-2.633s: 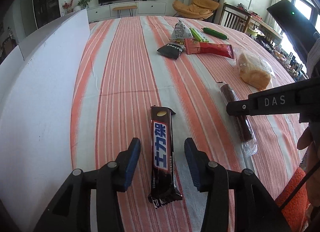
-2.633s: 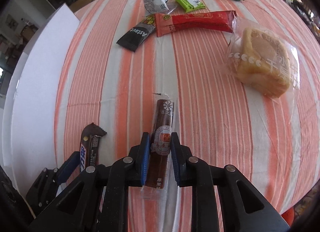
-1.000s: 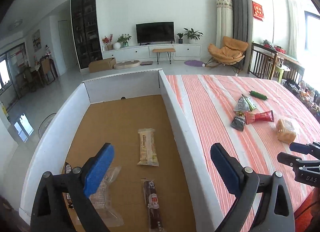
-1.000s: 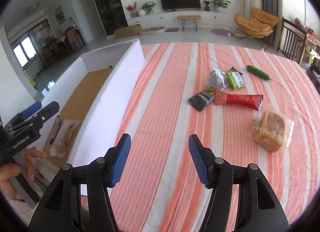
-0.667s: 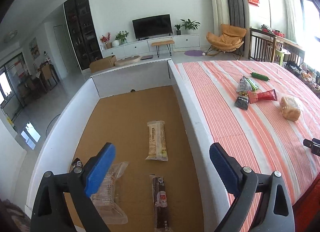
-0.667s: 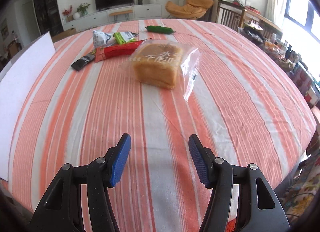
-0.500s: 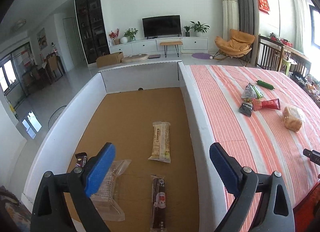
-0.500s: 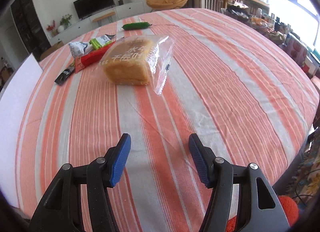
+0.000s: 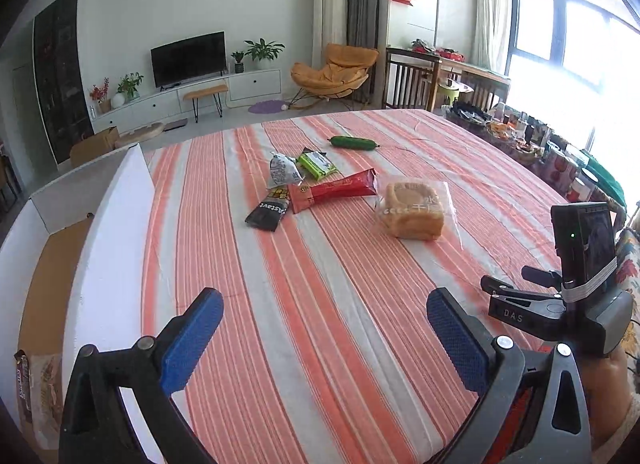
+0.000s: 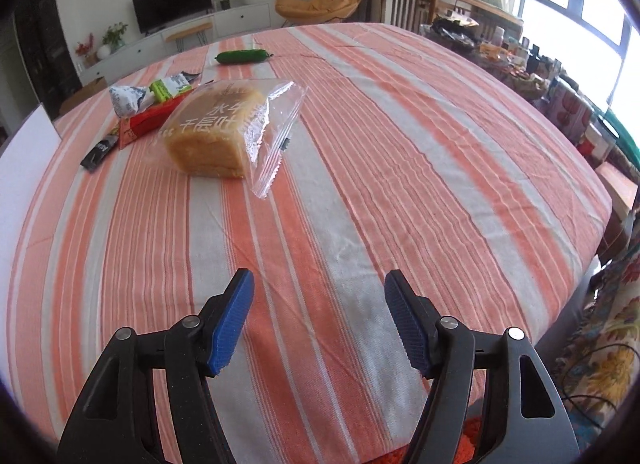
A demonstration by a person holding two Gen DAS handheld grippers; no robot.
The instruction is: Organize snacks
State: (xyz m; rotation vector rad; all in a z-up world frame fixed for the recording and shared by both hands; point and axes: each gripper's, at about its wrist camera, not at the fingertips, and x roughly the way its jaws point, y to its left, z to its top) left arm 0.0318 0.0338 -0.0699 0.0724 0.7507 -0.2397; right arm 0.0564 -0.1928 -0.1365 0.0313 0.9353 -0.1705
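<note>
While both grippers hang empty over it, the striped tablecloth (image 9: 320, 304) carries the loose snacks, with a white-walled cardboard box (image 9: 112, 248) along its left edge. Well ahead of the right gripper (image 10: 320, 320) sits the bagged bread (image 10: 216, 132); its jaws stand apart over bare cloth and have just been opening. Spread wide and likewise just opened further, the left gripper (image 9: 324, 340) holds nothing. Beside the bread lie a red packet (image 9: 332, 192), a black bar (image 9: 268, 212), a white pouch (image 9: 282, 172), a green packet (image 9: 318, 162) and, farthest, a green sausage (image 9: 352, 142)
</note>
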